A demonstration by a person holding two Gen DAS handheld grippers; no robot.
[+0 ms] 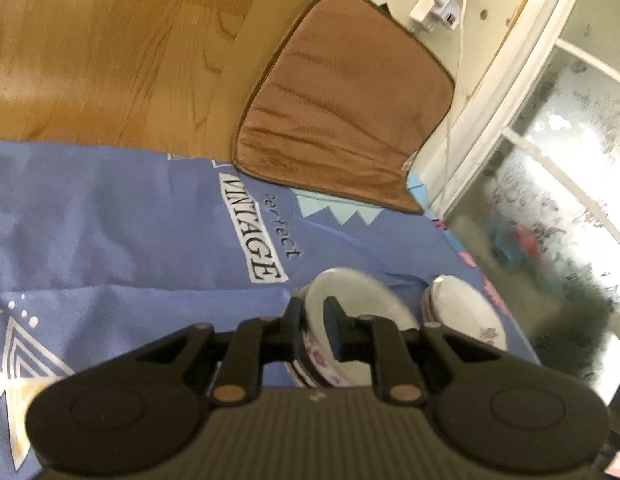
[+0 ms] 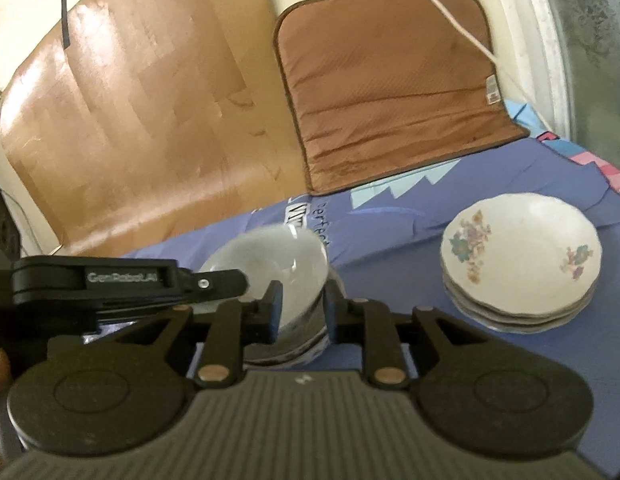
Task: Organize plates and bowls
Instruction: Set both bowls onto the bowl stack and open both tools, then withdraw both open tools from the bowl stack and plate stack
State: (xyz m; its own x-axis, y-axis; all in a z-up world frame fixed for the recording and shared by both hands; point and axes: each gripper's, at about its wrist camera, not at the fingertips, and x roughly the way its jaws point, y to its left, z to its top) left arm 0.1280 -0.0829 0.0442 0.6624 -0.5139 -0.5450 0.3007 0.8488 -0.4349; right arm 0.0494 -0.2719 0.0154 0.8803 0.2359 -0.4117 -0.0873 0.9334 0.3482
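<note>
A white bowl [image 2: 270,264] sits tilted on top of a stack of bowls [image 2: 298,344] on the blue cloth. My right gripper [image 2: 302,308] is shut on its near rim. My left gripper [image 1: 313,328] is shut on the rim of the same bowl [image 1: 357,296], and its black body shows in the right wrist view [image 2: 130,284]. A stack of white floral plates [image 2: 517,256] stands to the right, apart from both grippers; it also shows in the left wrist view [image 1: 465,312].
A blue printed cloth [image 1: 130,220] covers the surface. A brown cushion [image 2: 389,84] leans at the back beside a brown cardboard sheet [image 2: 142,120]. A white cable [image 2: 449,24] hangs over the cushion. A window frame [image 1: 509,92] is on the right.
</note>
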